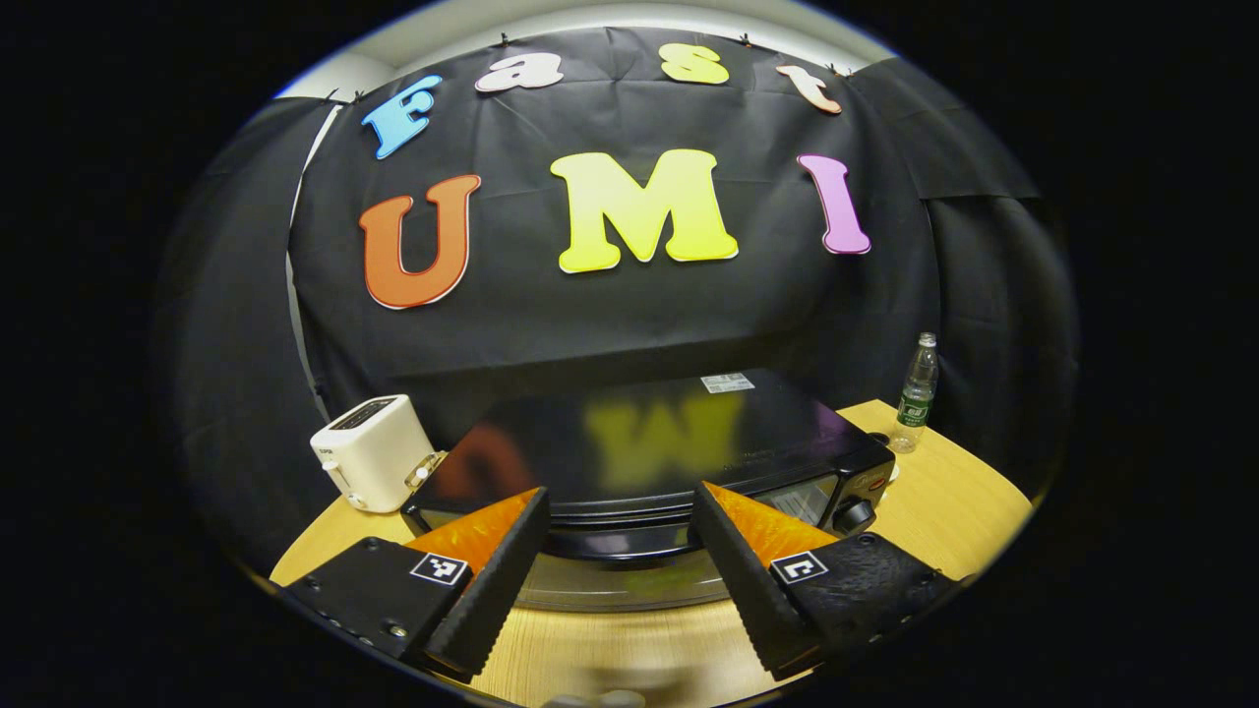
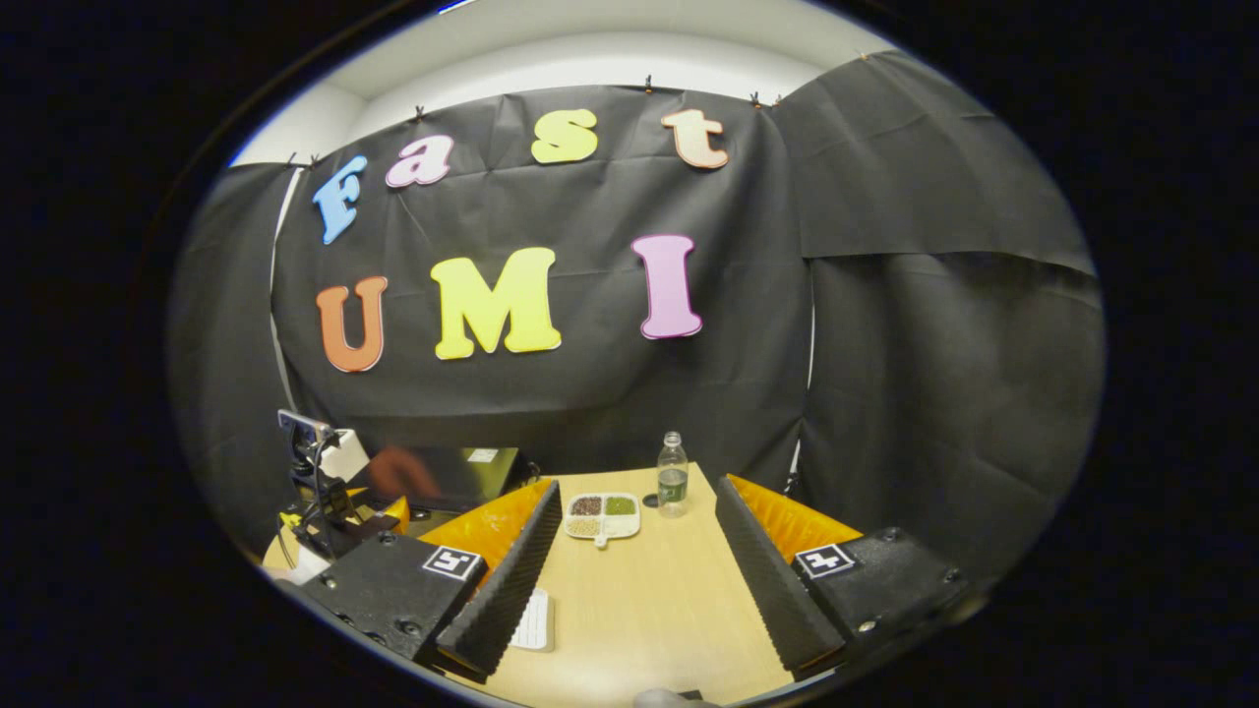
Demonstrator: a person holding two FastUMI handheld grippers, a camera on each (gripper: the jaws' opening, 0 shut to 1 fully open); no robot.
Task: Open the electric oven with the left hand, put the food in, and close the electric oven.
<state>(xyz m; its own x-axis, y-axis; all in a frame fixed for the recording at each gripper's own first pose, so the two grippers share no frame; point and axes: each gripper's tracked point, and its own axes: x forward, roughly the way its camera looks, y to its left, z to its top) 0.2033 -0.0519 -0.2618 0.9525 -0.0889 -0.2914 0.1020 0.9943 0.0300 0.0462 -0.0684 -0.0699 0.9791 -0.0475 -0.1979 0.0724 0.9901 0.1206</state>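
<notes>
The electric oven (image 1: pixel 649 442) had a glossy, mirror-like top. Under it the tabletop (image 1: pixel 944 501) looked like pale, smooth wood. Beside the oven, a toaster (image 1: pixel 372 450) looked like smooth plastic; the bottle (image 1: pixel 917 393) was clear plastic.

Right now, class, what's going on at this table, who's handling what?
A person holds a gripper in each hand at a light wooden table. The left gripper is open, its fingers spread in front of the glossy black electric oven, whose door looks closed. The right gripper is open and empty, facing a white divided food tray beside a clear plastic water bottle. A white toaster stands next to the oven. Nothing is gripped.
</notes>
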